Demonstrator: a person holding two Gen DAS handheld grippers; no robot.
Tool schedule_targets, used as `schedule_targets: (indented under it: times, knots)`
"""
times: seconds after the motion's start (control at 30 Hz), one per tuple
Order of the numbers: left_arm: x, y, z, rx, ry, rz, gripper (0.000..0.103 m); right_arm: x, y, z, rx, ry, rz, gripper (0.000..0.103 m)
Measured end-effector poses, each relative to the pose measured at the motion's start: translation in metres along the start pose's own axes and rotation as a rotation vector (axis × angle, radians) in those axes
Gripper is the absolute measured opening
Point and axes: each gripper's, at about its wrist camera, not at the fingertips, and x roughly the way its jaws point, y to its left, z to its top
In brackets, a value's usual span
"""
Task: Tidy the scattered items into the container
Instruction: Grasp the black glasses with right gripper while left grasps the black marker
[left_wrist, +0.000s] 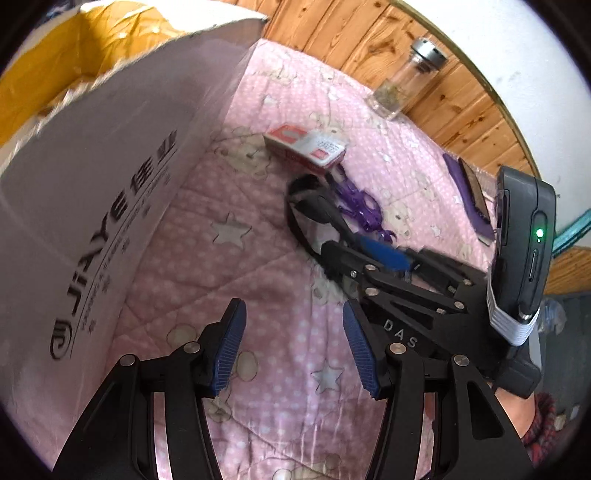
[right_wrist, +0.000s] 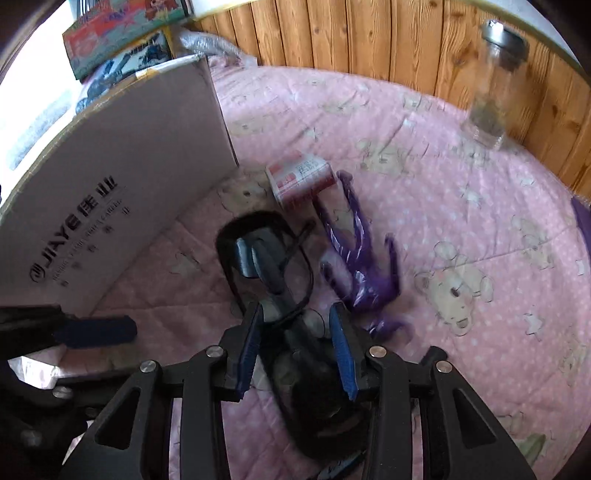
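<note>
"JIAYE" is printed on the cardboard box (left_wrist: 110, 221) wall; "DAS" is marked on the right gripper (left_wrist: 369, 254).

A pink quilt (right_wrist: 461, 206) printed with bears and stars is covering the surface. Knotty wood panelling (right_wrist: 351, 33) is running along behind it, a white wall (left_wrist: 517, 48) rising above. Daylight is entering upper left.

Home bedroom, pink quilt (right_wrist: 461, 206) (teddy print), wood panelling (right_wrist: 369, 37)

Pink quilted bed (right_wrist: 461, 206) carries cardboard box (right_wrist: 122, 184), carton (right_wrist: 299, 179), glass jar (right_wrist: 491, 110).
</note>
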Motion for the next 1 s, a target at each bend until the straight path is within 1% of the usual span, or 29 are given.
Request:
schedule_targets:
  times: [0.03,0.07,0.17,0.27,0.33,0.4,0.43,0.53,0.57,0.63,0.67,0.7,0.73,0.8,0.83,0.87,1.0]
  knots:
    - [0.001,-0.001,0.002,0.006,-0.003,-0.004,0.058,-0.001,-0.004,0.0,0.031,0.004,0.038,0.024]
    - [0.001,-0.004,0.003,0.015,-0.008,-0.005,0.058,-0.006,-0.007,0.0,0.06,-0.007,0.056,0.021]
    - [0.002,-0.015,0.005,0.047,-0.022,-0.013,0.058,-0.026,-0.016,-0.003,0.142,-0.072,0.143,0.02]
    - [0.004,-0.034,0.002,0.11,-0.032,-0.029,0.058,-0.054,-0.035,-0.01,0.241,-0.152,0.177,0.02]
    - [0.009,-0.049,-0.001,0.161,-0.018,-0.05,0.058,-0.074,-0.056,-0.02,0.347,-0.211,0.196,0.02]
    - [0.017,-0.065,-0.004,0.205,-0.004,-0.066,0.058,-0.091,-0.075,-0.032,0.428,-0.26,0.174,0.02]
    - [0.023,-0.074,-0.005,0.226,0.003,-0.064,0.058,-0.101,-0.086,-0.042,0.479,-0.283,0.139,0.02]
    - [0.043,-0.096,-0.009,0.275,0.032,-0.056,0.058,-0.12,-0.107,-0.075,0.598,-0.312,0.076,0.02]
    - [0.051,-0.101,-0.013,0.295,0.039,-0.019,0.057,-0.123,-0.112,-0.084,0.628,-0.311,0.065,0.02]
    - [0.07,-0.108,-0.019,0.327,0.078,0.011,0.055,-0.127,-0.118,-0.105,0.686,-0.304,0.049,0.02]
    - [0.071,-0.111,-0.023,0.358,0.037,0.045,0.046,-0.128,-0.118,-0.113,0.7,-0.3,0.048,0.02]
    - [0.073,-0.116,-0.027,0.402,0.022,0.069,0.032,-0.129,-0.117,-0.119,0.712,-0.295,0.047,0.02]
    - [0.073,-0.118,-0.03,0.425,0.012,0.087,0.03,-0.131,-0.117,-0.129,0.727,-0.29,0.045,0.02]
    - [0.073,-0.116,-0.028,0.429,-0.003,0.104,0.015,-0.132,-0.113,-0.142,0.743,-0.283,0.052,0.02]
    - [0.072,-0.112,-0.028,0.426,-0.003,0.103,0.013,-0.132,-0.11,-0.148,0.753,-0.277,0.049,0.02]
    - [0.071,-0.109,-0.026,0.417,0.001,0.09,0.013,-0.13,-0.108,-0.151,0.758,-0.271,0.054,0.02]
    - [0.062,-0.1,-0.029,0.41,0.006,0.083,0.013,-0.121,-0.099,-0.163,0.782,-0.248,0.055,0.02]
